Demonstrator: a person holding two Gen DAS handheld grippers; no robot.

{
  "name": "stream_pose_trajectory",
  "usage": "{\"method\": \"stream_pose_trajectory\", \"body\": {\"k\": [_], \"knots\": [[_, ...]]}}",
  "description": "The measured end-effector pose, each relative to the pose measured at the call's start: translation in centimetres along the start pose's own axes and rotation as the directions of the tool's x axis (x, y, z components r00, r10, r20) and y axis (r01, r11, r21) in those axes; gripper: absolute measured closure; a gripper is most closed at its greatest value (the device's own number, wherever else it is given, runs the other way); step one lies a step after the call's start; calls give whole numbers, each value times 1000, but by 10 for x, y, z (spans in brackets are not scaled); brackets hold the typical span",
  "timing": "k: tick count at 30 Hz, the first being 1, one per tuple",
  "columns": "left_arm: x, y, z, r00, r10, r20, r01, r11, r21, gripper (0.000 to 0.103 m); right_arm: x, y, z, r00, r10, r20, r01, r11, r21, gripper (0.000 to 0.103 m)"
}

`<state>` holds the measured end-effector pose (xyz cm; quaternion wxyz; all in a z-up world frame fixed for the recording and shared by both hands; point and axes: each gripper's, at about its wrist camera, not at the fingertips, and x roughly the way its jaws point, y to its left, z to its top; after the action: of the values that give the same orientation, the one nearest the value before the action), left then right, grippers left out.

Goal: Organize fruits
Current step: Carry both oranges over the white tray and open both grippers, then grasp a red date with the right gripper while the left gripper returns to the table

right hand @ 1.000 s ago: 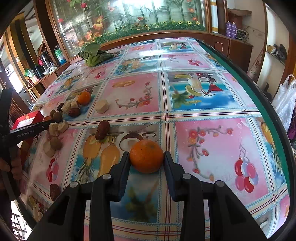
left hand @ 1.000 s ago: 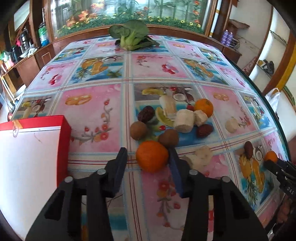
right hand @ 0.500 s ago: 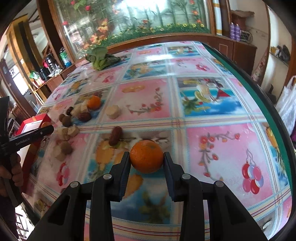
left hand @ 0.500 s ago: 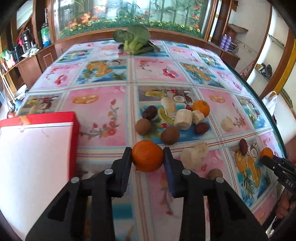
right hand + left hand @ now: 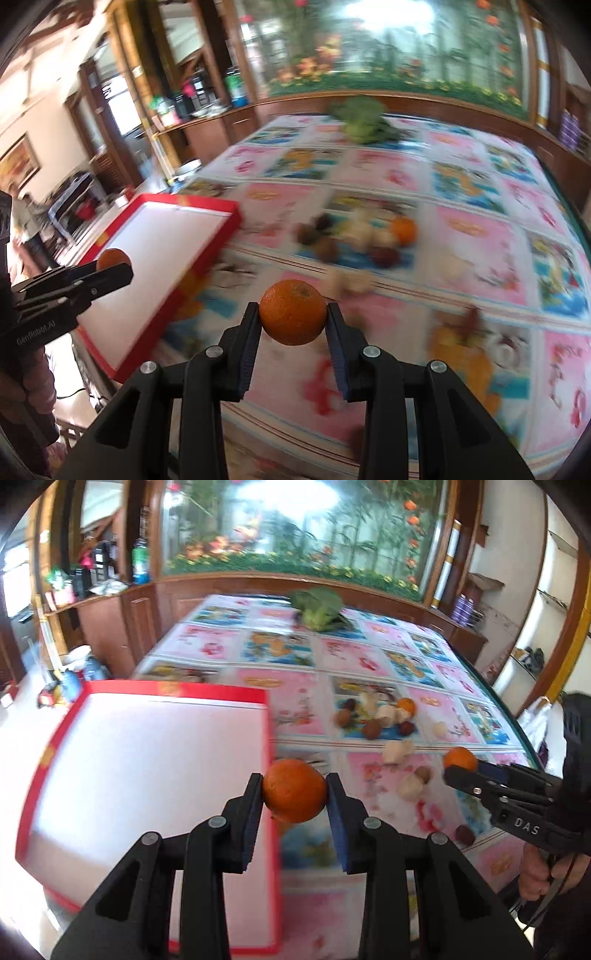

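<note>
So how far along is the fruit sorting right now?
Early stage. Done: nothing visibly sorted; the red-rimmed white box looks empty. In hand: the left gripper is clamping a round orange tangerine, and the right gripper is clamping a second tangerine. Left: a third tangerine and the brown and pale fruit pile on the tablecloth.

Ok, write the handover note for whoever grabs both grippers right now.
Left gripper: shut on an orange, held off the table at the right edge of the red box.
Right gripper: shut on a second orange, held in the air over the tablecloth, right of the box.
Box: white inside, nothing visibly in it yet.
Done: both oranges picked up.
Left: set both oranges in the box, then collect the third orange and the brown and pale pieces piled mid-table, plus loose ones nearer. Leafy greens sit at the far end.
</note>
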<state>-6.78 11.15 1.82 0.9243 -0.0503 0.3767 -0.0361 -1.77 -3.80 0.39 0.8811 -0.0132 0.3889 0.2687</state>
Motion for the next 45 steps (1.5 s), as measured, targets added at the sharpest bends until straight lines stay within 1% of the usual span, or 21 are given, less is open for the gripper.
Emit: {"method": "stream_pose_trajectory", "body": {"k": [4, 7, 9, 13, 17, 22, 25, 29, 33, 35, 37, 39, 40, 41, 42, 44, 45], "knots": [[-17, 39, -12, 995, 98, 16, -97, 994, -45, 67, 28, 49, 19, 997, 78, -15, -79, 995, -65, 69], [-24, 69, -21, 984, 177, 18, -175, 981, -79, 67, 53, 82, 28, 994, 103, -42, -108, 988, -113, 69], [-26, 88, -26, 977, 212, 15, -209, 971, -113, 67, 65, 97, 32, 992, 108, -61, -115, 985, -125, 69], [-24, 115, -35, 964, 266, -1, -263, 953, -149, 67, 85, 119, 38, 991, 114, -75, -123, 983, -137, 69], [-23, 134, -41, 955, 296, -10, -293, 941, -169, 67, 95, 135, 42, 992, 91, -92, -104, 983, -149, 69], [-19, 148, -45, 950, 311, -25, -310, 933, -181, 67, 113, 151, 39, 990, 53, -133, -76, 982, -175, 69], [-16, 152, -47, 952, 305, -35, -306, 933, -191, 67, 119, 154, 34, 987, 42, -156, -69, 983, -171, 69], [-13, 156, -52, 948, 314, -54, -318, 928, -192, 67, 122, 155, 29, 985, 13, -173, -43, 984, -171, 69], [-9, 159, -55, 945, 318, -70, -326, 924, -201, 67, 121, 154, 31, 983, 13, -183, -45, 985, -169, 68], [-6, 161, -57, 938, 334, -90, -346, 915, -206, 67, 119, 155, 31, 981, 10, -194, -44, 984, -172, 68], [-8, 162, -57, 939, 333, -89, -344, 913, -217, 65, 116, 154, 31, 981, 13, -196, -48, 983, -177, 68], [-12, 162, -57, 930, 357, -88, -368, 903, -221, 48, 106, 150, 32, 985, 15, -172, -46, 983, -176, 67], [-14, 162, -56, 925, 371, -82, -380, 898, -222, 36, 99, 148, 33, 987, 31, -159, -58, 984, -169, 67], [-20, 160, -55, 917, 394, -62, -398, 890, -224, 32, 93, 145, 34, 988, 45, -146, -69, 984, -163, 66], [-25, 159, -54, 911, 409, -44, -408, 885, -225, 30, 83, 139, 36, 991, 60, -123, -78, 985, -154, 66], [-36, 155, -51, 900, 436, -13, -428, 875, -227, 18, 68, 131, 39, 994, 71, -87, -83, 986, -144, 64], [-44, 152, -49, 893, 450, 11, -435, 870, -231, 18, 57, 124, 40, 996, 71, -61, -79, 987, -140, 62]]}}
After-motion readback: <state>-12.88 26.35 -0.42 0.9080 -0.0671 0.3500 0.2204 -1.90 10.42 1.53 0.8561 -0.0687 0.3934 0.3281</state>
